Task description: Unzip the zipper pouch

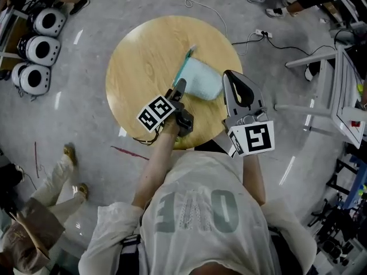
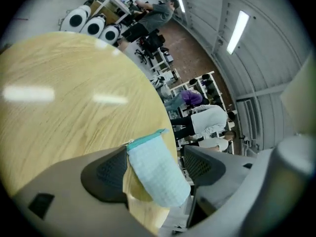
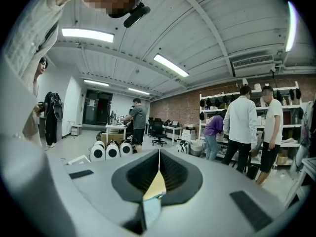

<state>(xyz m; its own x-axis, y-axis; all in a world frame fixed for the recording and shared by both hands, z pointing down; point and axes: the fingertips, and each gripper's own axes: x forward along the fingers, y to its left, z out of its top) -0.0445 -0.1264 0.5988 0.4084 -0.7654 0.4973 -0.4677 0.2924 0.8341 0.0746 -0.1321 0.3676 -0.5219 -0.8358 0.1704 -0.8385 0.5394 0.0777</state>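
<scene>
Zipper pouch [image 1: 205, 80]: pale blue, quilted look, teal zipper [image 1: 184, 62] along one long edge; flat on round wooden table [image 1: 143, 53], right of centre and toward the near rim. Zipper judged closed along the whole visible length; pull too small to place with certainty, possibly the small metal glint at one end of the teal strip in the left gripper view. Left gripper [image 1: 179, 85]: low over the table at the pouch's near left end, jaws spread wide, pouch framed between the dark pads [image 2: 106, 174] but not pressed by either; touching the left pad or merely close beside it, not decidable. Right gripper [image 1: 230, 78]: lifted clear of the table just right of the pouch, pointed out across the room, jaws brought together tip to tip, nothing between them. Step in hand, as judged: set-up before any pull, with no grip taken and no length of zipper opened; task hardly begun. Next move, as judged: left jaws to close on the pouch body or fabric end as an anchor; right gripper to come down, part its jaws, pinch the pull tab, then draw it along the teal strip away from the anchored end. Care wanted: small tab, soft cloth liable to bunch or slide on smooth wood without a firm hold.
</scene>
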